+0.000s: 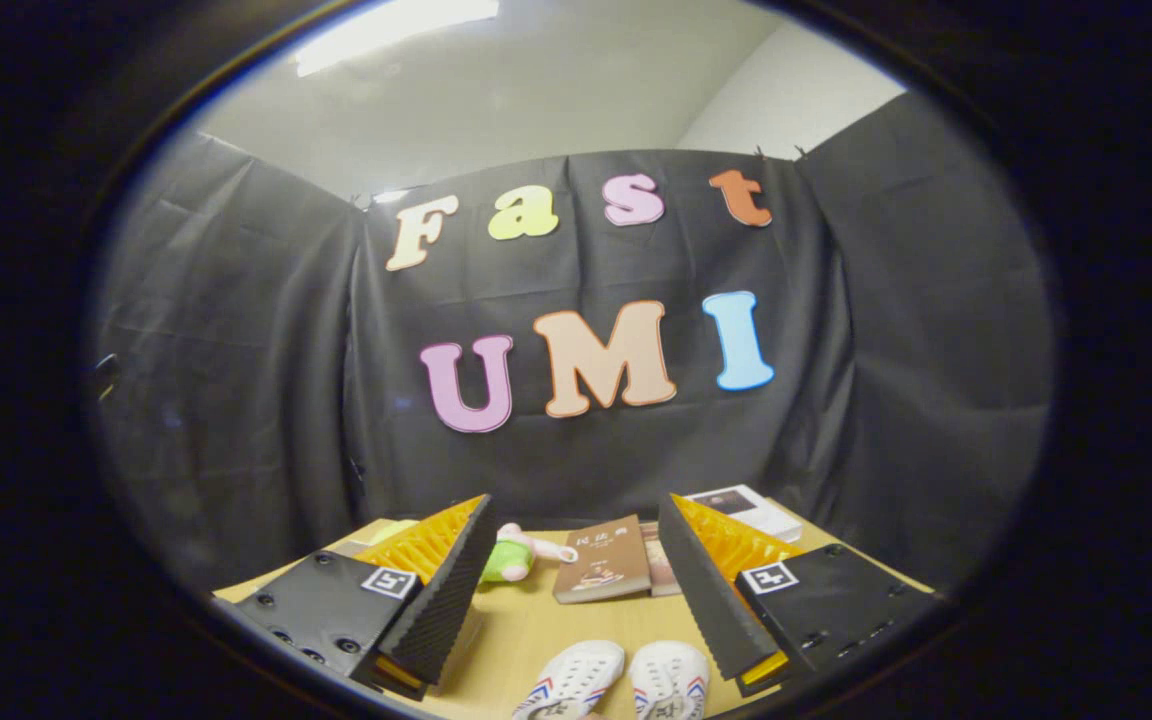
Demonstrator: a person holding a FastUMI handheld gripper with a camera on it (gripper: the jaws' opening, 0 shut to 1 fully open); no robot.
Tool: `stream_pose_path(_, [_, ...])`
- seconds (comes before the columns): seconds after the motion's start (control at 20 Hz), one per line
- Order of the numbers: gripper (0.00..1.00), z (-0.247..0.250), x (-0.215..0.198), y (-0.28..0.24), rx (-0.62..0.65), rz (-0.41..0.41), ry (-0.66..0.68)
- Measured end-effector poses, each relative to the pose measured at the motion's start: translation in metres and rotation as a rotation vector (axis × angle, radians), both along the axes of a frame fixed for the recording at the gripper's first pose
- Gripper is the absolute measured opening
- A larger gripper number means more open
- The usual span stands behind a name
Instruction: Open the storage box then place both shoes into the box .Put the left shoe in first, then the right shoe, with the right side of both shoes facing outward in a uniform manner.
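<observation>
Two white shoes [616,682] are lying side by side on the worktop [536,630], partly cut off below, between the fingers of the gripper [576,590], which is hanging wide open, touching nothing; beyond, a brown book [604,572] and a half-hidden plush toy [516,555].

**Light wooden counter and what lies on it**

The counter [536,630] carries a pair of white shoes [616,680] side by side, toes pointing away, seen between the open tongs [576,590]. Beyond them lies a brown book [604,572], with a second book [658,562] just beside it. A green and pink plush toy [516,556] lies nearby. A white box [748,510] sits near the counter's far edge.
</observation>
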State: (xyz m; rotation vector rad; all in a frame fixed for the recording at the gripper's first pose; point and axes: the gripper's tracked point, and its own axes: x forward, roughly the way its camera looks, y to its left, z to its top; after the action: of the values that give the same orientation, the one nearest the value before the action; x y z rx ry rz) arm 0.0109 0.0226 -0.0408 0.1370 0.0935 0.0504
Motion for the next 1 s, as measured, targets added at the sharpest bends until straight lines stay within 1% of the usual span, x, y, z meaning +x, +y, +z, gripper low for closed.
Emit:
stream_pose_path(0.15, [1.0,-0.02,-0.004,0.01,0.078,0.022,0.05])
stream_pose_path(0.3, [1.0,-0.044,-0.007,0.02,0.199,0.037,0.115])
stream_pose_path(0.5, [1.0,-0.076,-0.01,0.031,0.401,0.036,0.2])
stream_pose_path(0.7, [1.0,-0.117,-0.014,0.048,0.627,0.028,0.32])
stream_pose_path(1.0, [1.0,-0.159,-0.027,0.102,0.94,0.072,0.484])
